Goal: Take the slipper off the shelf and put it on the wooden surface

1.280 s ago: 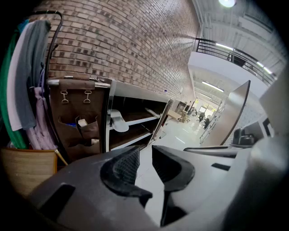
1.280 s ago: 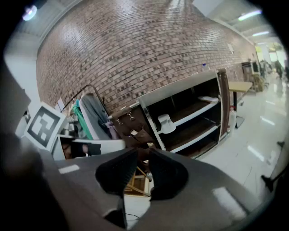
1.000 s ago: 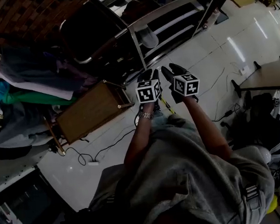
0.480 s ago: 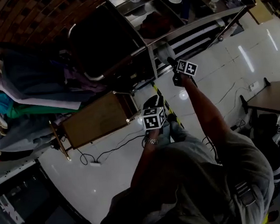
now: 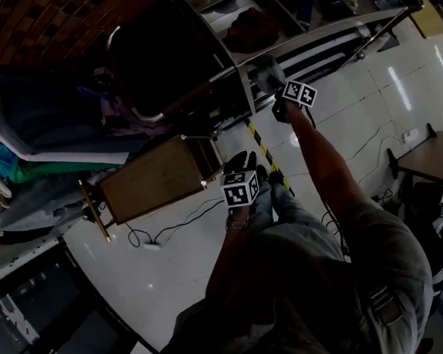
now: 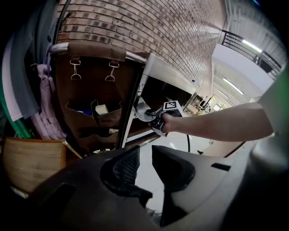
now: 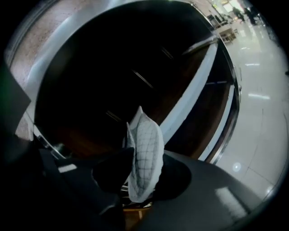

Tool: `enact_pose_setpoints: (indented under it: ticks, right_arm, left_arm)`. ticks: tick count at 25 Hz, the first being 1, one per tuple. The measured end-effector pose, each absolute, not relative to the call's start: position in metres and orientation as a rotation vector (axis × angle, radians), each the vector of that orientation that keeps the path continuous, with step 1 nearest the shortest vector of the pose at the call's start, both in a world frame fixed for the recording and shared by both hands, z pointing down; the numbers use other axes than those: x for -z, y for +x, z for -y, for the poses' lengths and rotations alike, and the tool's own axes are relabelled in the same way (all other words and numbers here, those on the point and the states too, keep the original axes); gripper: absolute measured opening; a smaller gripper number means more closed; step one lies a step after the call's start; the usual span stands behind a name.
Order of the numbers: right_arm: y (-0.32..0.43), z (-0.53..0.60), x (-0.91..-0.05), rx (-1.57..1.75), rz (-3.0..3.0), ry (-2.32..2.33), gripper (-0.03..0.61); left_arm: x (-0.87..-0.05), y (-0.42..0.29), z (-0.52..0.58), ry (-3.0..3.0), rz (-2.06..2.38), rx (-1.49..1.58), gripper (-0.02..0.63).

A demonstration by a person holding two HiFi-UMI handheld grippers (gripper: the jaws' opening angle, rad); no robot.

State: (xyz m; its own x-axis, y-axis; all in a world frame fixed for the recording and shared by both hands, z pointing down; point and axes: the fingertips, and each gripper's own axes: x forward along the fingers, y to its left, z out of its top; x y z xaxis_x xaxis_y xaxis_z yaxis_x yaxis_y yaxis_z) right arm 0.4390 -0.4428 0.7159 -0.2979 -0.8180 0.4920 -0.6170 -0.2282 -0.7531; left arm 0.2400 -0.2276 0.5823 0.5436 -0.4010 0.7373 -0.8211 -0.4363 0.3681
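Closing my right gripper (image 7: 146,159) on the slipper (image 7: 144,135) at the front edge of the shelf (image 5: 332,29), I have its pale quilted body standing on edge between the jaws. It looks light and soft, likely to fold, so I pinch across the thicker middle. My left gripper (image 6: 145,162) hangs empty, jaws slightly apart, near the wooden surface (image 5: 151,186).

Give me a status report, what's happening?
Right gripper closing on slipper at shelf. Left gripper open, empty. Wooden surface waiting, nothing blocking.
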Motion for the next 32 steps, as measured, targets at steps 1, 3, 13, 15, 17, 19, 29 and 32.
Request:
enact_pose_setpoints:
  ticks: [1,3,13,15,17,19,29,32]
  right_arm:
    - [0.439,0.439,-0.706,1.508,-1.843,-1.743,0.104]
    - [0.445,0.422,-0.689,1.449,-1.879,-1.792,0.081]
    - [0.491,0.232,-0.609,1.126,-2.055,-2.284,0.074]
    - [0.491,0.202,-0.605,1.128,-2.019,-2.269,0.074]
    - [0.489,0.180,-0.602,1.126,-2.024,-2.269,0.074]
    - [0.482,0.162,-0.599,1.110,-2.052,-2.275,0.074]
    - [0.306,0.089,-0.595,1.063,-2.263,-2.206,0.075]
    - [0.220,0.063,-0.592,1.041,-2.269,-2.161,0.075]
  left_arm:
    - [-0.582,0.241,0.227,2.052,0.983,-0.736,0.087]
    - [-0.579,0.246,0.225,2.059,0.978,-0.733,0.087]
    - [-0.526,0.268,0.228,2.199,1.132,-0.670,0.064]
    - [-0.512,0.270,0.221,2.232,1.149,-0.641,0.064]
    - [-0.494,0.268,0.212,2.277,1.173,-0.605,0.064]
    - [-0.482,0.260,0.202,2.315,1.202,-0.599,0.064]
    - [-0.478,0.118,0.126,2.281,1.304,-0.585,0.064]
    - [-0.487,0.031,0.084,2.269,1.337,-0.580,0.064]
